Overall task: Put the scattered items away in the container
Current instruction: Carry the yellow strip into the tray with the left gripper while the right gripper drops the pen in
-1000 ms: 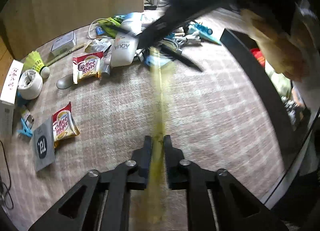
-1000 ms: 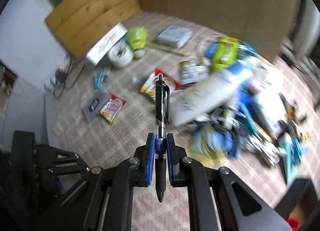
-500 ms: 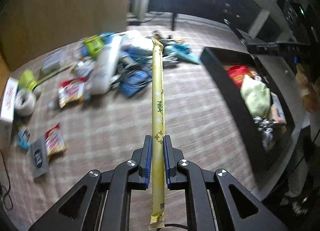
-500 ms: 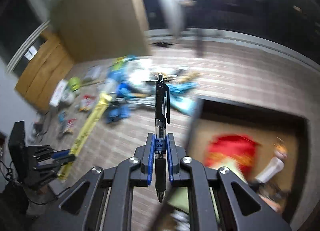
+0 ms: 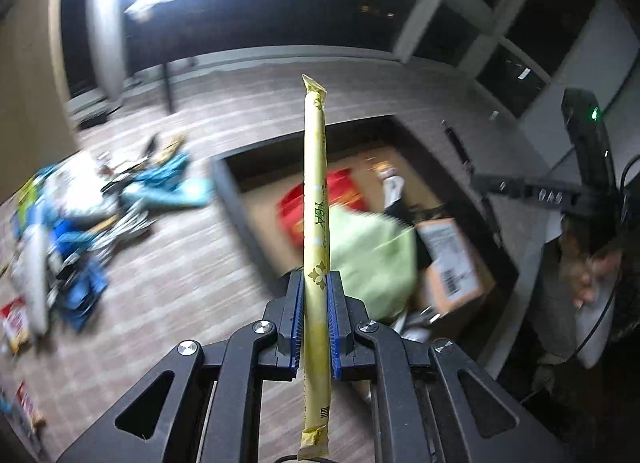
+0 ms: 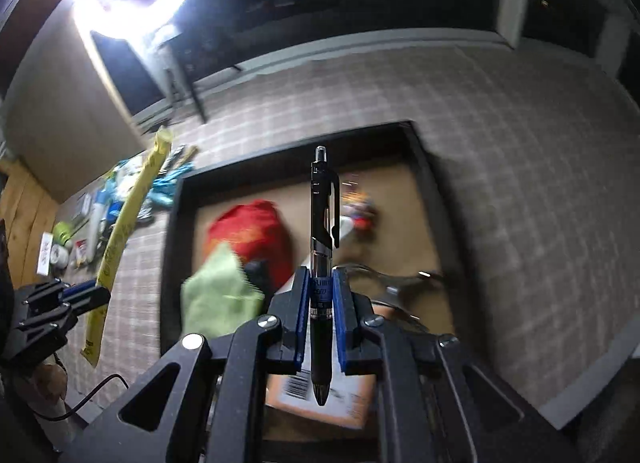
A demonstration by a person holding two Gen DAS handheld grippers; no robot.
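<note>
Left wrist view first: my left gripper (image 5: 314,319) is clamped on a long yellow tea stick (image 5: 316,223), gripped low on its length so most of it juts forward over the near left wall of the container (image 5: 230,199). From the right wrist camera, my right gripper (image 6: 322,319) is clamped on a black pen (image 6: 322,247), held near its middle above the container's tan floor. Inside already lie a red bag (image 6: 256,235), a green cloth (image 6: 216,295) and a cardboard box (image 5: 452,263). Far left on the carpet, the scattered pile (image 5: 80,215) remains. I judge 2 risks: letting go of the stick while it straddles the wall could tip it back onto the carpet, and the pen could roll or bounce off the sloping bag.
</note>
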